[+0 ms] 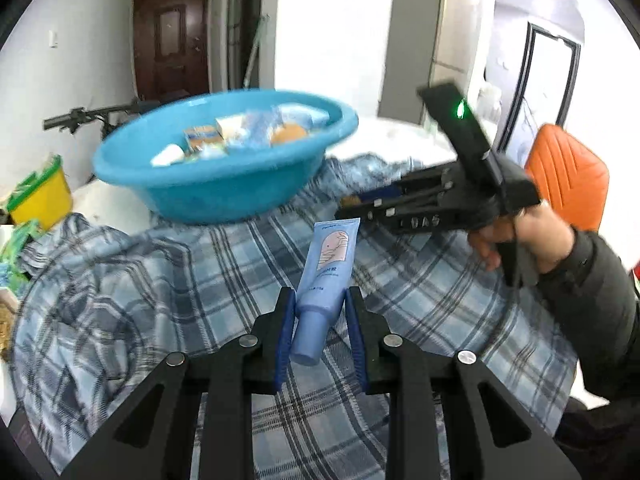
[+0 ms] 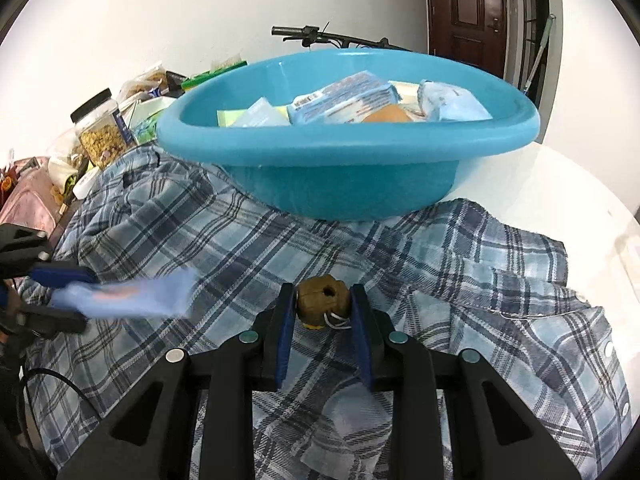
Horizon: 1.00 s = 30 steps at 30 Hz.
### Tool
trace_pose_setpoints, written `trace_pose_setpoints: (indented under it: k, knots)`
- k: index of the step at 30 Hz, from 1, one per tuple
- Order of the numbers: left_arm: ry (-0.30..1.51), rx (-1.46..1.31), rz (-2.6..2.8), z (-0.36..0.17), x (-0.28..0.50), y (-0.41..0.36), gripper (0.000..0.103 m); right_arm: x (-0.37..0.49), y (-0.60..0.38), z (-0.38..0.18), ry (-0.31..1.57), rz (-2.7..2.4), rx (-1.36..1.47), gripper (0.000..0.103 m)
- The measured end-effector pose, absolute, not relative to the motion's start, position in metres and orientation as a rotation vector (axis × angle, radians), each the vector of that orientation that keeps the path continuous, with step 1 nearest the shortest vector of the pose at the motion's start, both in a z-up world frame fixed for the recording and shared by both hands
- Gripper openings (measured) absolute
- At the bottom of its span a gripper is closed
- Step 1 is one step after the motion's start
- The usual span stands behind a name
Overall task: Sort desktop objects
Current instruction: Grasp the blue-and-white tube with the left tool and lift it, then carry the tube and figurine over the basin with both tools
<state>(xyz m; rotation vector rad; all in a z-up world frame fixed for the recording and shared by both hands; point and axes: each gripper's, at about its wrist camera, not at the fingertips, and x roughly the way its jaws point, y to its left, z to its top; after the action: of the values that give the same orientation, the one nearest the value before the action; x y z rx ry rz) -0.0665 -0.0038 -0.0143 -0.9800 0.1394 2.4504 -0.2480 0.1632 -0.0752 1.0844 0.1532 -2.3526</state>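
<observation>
My left gripper (image 1: 320,296) is shut on a pale blue tube (image 1: 334,252), cap end toward the camera, held up over the plaid cloth (image 1: 160,280). Beyond it a blue basin (image 1: 224,188) holds several packets and boxes. In the right wrist view my right gripper (image 2: 322,292) is shut on a small brown knobbly piece (image 2: 320,300) with a hole and white strings, just above the cloth and in front of the basin (image 2: 340,184). At the left of that view, the tube (image 2: 132,296) shows blurred in the left gripper (image 2: 76,296).
A person's hand (image 1: 540,240) holds the right gripper's handle in front of an orange chair (image 1: 568,176). A yellow tub (image 1: 44,196) and a jar of food (image 2: 100,132) with bags crowd the table's left side. White tabletop (image 2: 560,184) shows right of the basin.
</observation>
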Motion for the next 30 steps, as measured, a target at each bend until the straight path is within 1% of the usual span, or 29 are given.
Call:
trace_pose_setpoints:
  k: [7, 12, 18, 21, 24, 27, 30]
  knots:
    - [0.042, -0.843, 2.525, 0.033, -0.059, -0.015, 0.027, -0.248, 0.165, -0.072, 0.146, -2.362, 1.071, 0.026]
    - [-0.041, -0.804, 2.583, 0.058, -0.078, -0.015, 0.027, -0.249, 0.163, -0.074, 0.154, -2.352, 1.082, 0.026]
    - [0.024, -0.769, 2.686, 0.085, -0.109, -0.004, 0.027, -0.249, 0.158, -0.078, 0.175, -2.328, 1.097, 0.026]
    - [-0.012, -0.775, 2.741, 0.093, -0.13, 0.003, 0.027, -0.249, 0.158, -0.079, 0.177, -2.329, 1.099, 0.026]
    - [0.009, -0.764, 2.779, 0.097, -0.15, 0.011, 0.027, -0.251, 0.159, -0.082, 0.16, -2.318, 1.115, 0.026]
    - [0.025, -0.767, 2.799, 0.097, -0.169, 0.018, 0.027, -0.253, 0.158, -0.089, 0.19, -2.321, 1.145, 0.025]
    - [0.003, -0.785, 2.811, 0.096, -0.191, 0.02, 0.027, -0.252, 0.159, -0.089, 0.192, -2.319, 1.149, 0.025]
